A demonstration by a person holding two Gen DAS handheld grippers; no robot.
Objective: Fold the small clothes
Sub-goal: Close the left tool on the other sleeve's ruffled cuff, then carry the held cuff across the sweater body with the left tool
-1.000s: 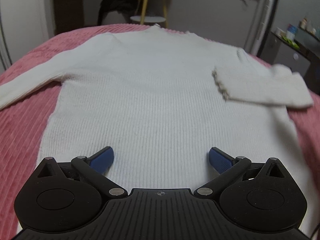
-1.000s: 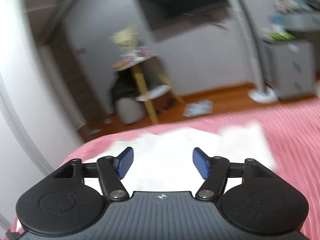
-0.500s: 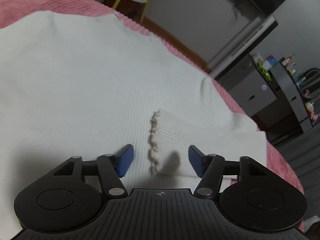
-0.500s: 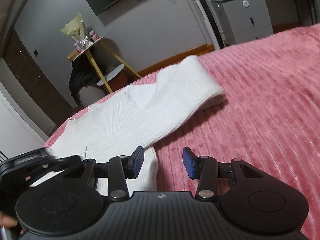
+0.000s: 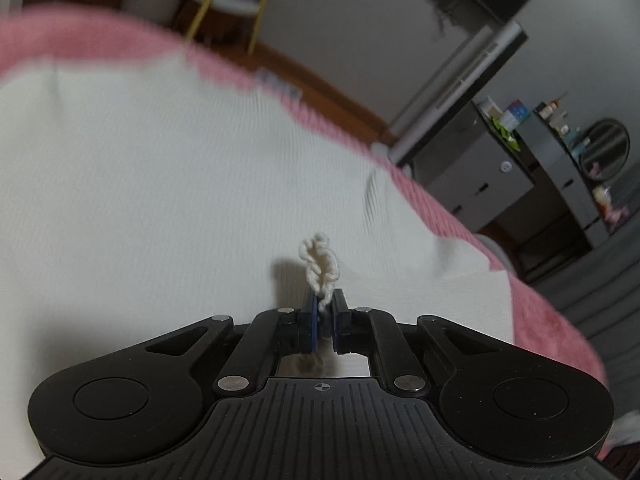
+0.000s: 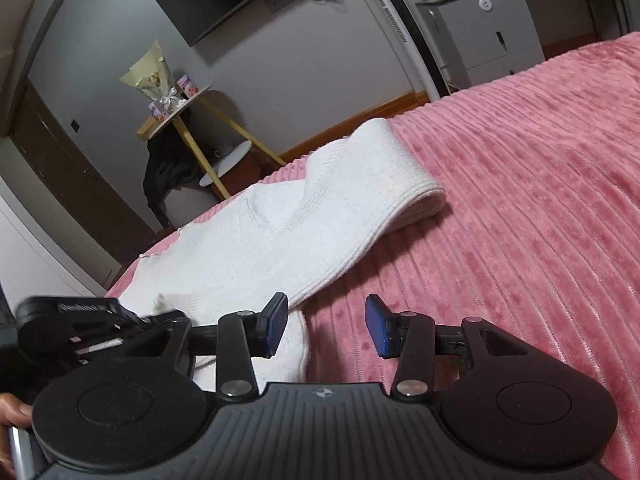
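While left gripper pinches the cuff, sleeve runs far-right. Right gripper, jaws apart, straddles sweater edge.

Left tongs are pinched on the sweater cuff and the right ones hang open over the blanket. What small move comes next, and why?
Probably draw the cuff across the sweater body. The left tongs are shut on it with its frilled edge sticking up, and the sleeve is already doubled over, so only its end needs placing. The right tongs hang open, holding nothing.
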